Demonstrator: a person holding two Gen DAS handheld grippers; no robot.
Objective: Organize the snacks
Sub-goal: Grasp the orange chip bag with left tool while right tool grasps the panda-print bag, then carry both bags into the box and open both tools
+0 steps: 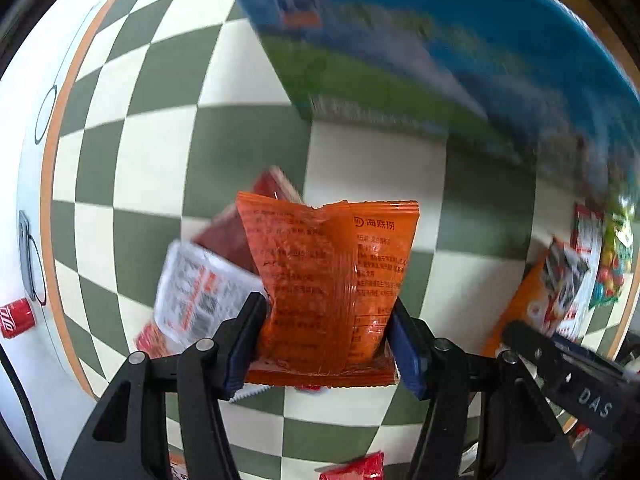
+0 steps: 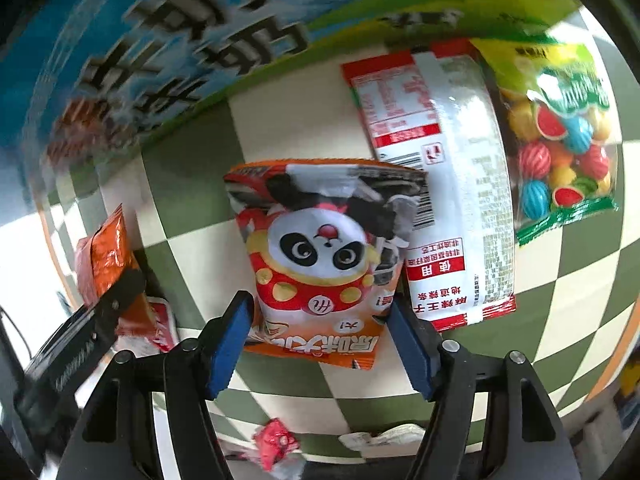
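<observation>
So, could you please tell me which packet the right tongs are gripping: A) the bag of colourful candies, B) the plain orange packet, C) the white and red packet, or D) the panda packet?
D: in the right wrist view the right tongs pinch the panda packet between their blue pads.

A panda-printed snack packet [image 2: 320, 256] is being gripped between the blue pads [image 2: 226, 344] of the right gripper [image 2: 320, 344] above a checkered cloth [image 2: 192, 184]; a white-and-red packet [image 2: 452, 184] and a candy bag [image 2: 560, 140] are being overlooked just beyond.

"DAS" on right gripper [image 1: 576, 376]; "海底捞" on orange pkt [image 1: 332, 280].
</observation>
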